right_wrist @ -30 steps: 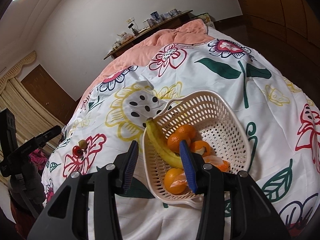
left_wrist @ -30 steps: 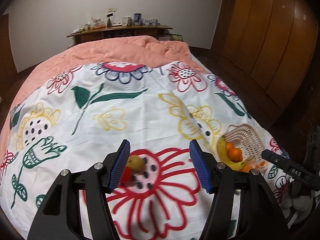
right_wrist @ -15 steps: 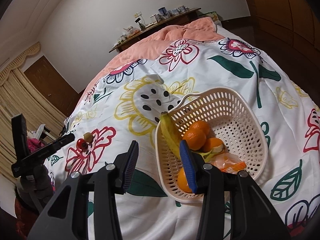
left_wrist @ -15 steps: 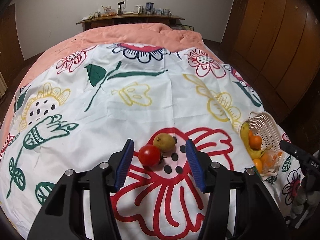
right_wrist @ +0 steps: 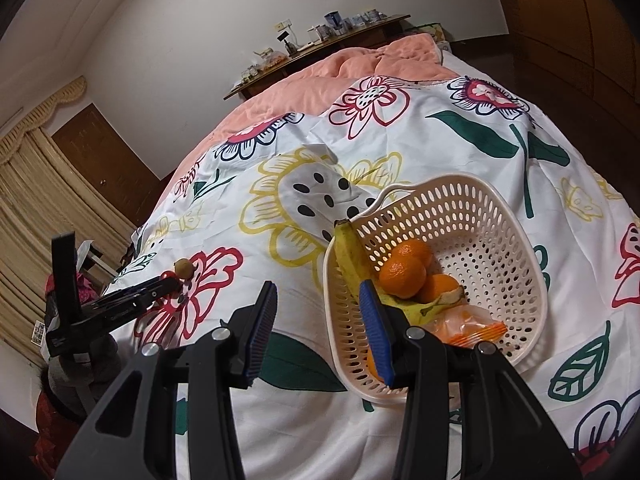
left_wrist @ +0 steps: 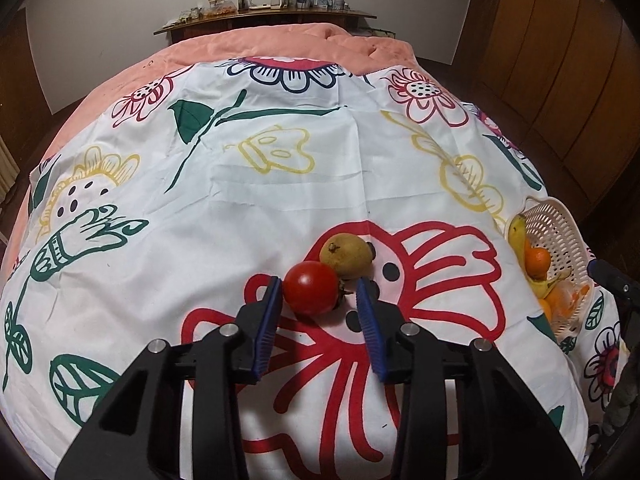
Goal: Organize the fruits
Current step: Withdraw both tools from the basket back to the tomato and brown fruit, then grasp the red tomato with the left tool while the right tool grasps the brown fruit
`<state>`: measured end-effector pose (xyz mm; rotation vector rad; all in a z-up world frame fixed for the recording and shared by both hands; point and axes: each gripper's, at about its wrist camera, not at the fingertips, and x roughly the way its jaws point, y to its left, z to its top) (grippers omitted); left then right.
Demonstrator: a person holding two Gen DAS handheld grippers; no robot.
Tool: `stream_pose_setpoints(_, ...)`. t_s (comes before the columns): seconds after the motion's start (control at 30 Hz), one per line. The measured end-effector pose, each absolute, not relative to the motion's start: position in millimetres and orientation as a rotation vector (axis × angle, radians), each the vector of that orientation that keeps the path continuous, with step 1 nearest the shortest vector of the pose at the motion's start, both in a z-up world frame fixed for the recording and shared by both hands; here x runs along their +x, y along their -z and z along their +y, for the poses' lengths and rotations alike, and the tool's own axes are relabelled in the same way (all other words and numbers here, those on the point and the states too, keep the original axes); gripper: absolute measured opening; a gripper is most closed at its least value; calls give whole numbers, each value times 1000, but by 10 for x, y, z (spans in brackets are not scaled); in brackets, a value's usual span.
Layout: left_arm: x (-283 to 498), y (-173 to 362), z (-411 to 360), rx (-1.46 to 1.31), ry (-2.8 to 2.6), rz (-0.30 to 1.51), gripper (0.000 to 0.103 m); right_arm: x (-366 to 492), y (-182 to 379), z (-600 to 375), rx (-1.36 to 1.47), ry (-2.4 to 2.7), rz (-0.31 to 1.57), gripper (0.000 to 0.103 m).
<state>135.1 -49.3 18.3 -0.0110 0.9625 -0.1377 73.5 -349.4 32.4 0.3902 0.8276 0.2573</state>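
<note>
A red tomato (left_wrist: 311, 293) lies on the flowered bedsheet (left_wrist: 280, 184), touching a yellow-brown pear-like fruit (left_wrist: 346, 259) behind it. My left gripper (left_wrist: 319, 294) is open with the tomato between its blue fingertips; its left pad is at the tomato, the right pad apart. A cream plastic basket (right_wrist: 480, 216) holds a banana (right_wrist: 348, 256), oranges (right_wrist: 402, 274) and an orange wrapper (right_wrist: 466, 326). My right gripper (right_wrist: 318, 302) is open and empty, its right finger over the basket's near-left rim. The basket also shows at the right of the left wrist view (left_wrist: 554, 232).
The bed has a pink blanket (left_wrist: 280, 46) at its far end and a wooden shelf (left_wrist: 264, 20) with small items behind. Wooden wardrobe doors (left_wrist: 560, 60) stand to the right. A curtain and a door (right_wrist: 100, 148) are at the left.
My left gripper has moved forward, so the tomato now sits between its fingertips, and its jaws have narrowed. The right gripper has stayed open by the basket's left rim, shifting only slightly.
</note>
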Motion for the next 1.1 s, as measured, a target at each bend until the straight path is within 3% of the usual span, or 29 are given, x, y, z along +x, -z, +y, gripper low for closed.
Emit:
stream_pose_setpoints(0.47, 1162, -359, -354, -44, 120, 886, 37, 791, -496, -3147, 313, -314, 828, 43)
stream_pose_setpoints(1.1, 810, -661, 73, -141, 115, 780, 37, 1335, -451, -1564, -4, -553, 977, 51)
